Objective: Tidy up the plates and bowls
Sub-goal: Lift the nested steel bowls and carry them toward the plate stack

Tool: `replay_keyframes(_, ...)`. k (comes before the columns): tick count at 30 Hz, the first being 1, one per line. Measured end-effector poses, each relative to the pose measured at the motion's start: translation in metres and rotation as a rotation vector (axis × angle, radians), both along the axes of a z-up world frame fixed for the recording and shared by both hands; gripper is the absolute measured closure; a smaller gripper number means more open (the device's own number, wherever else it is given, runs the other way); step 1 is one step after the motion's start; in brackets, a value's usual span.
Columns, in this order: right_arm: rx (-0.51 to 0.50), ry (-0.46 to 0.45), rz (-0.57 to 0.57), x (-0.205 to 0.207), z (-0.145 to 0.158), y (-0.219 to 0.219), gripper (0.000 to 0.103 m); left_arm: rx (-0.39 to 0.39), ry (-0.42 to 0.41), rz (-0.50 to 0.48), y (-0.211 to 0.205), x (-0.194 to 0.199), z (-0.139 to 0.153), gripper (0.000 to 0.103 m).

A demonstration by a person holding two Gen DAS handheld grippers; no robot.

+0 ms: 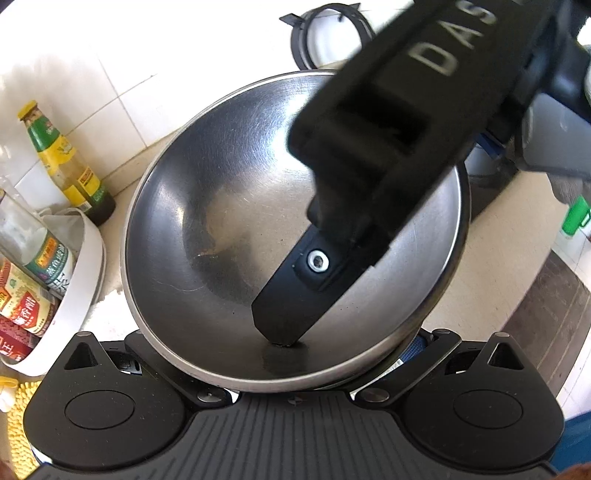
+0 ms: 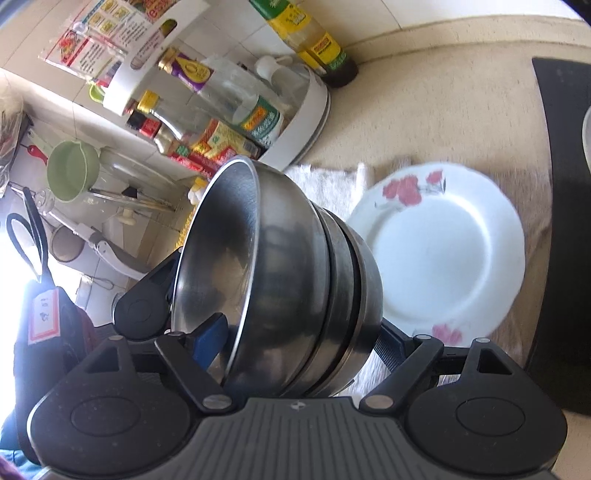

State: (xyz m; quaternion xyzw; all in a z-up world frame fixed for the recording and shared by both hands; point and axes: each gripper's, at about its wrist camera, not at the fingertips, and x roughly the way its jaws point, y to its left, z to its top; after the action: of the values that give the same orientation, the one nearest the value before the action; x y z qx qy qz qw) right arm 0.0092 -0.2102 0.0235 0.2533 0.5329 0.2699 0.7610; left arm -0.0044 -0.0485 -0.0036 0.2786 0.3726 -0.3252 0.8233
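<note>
A nested stack of steel bowls [image 2: 288, 280] is tipped on its side in the air, mouth to the left. My right gripper [image 2: 299, 347] is shut on the stack. Its blue left pad [image 2: 210, 339] is inside the top bowl and its right finger [image 2: 388, 350] presses the lowest bowl's base. The left wrist view looks straight into the top bowl [image 1: 221, 221], where the right gripper's finger [image 1: 291, 295] touches the inner wall. My left gripper [image 1: 273, 354] has its jaws wide, fingertips hidden behind the bowl's lower rim. A white plate with red flowers [image 2: 439, 251] lies on the counter beyond.
A white rack of sauce bottles [image 2: 306, 122] stands at the back left, with a tall green-labelled bottle [image 1: 62, 155] beside it. A white cloth [image 2: 325, 181] lies under the plate. A black stove top [image 2: 569, 221] borders the right, and a black burner ring [image 1: 325, 33] sits behind.
</note>
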Motion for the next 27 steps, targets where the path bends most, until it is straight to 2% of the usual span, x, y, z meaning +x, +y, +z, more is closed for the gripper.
replay_keyframes(7, -0.006, 0.026, -0.016, 0.013, -0.019, -0.012, 0.017, 0.001, 0.005, 0.026, -0.01, 0.028, -0.006, 0.0)
replay_keyframes(15, -0.004, 0.06, -0.006, 0.027, -0.035, -0.022, 0.017, 0.013, 0.053, 0.044, -0.027, 0.038, -0.025, 0.0)
replay_keyframes(27, -0.009, 0.093, 0.008, 0.045, -0.047, -0.022, 0.017, 0.021, 0.08, 0.064, -0.037, 0.044, -0.035, 0.0)
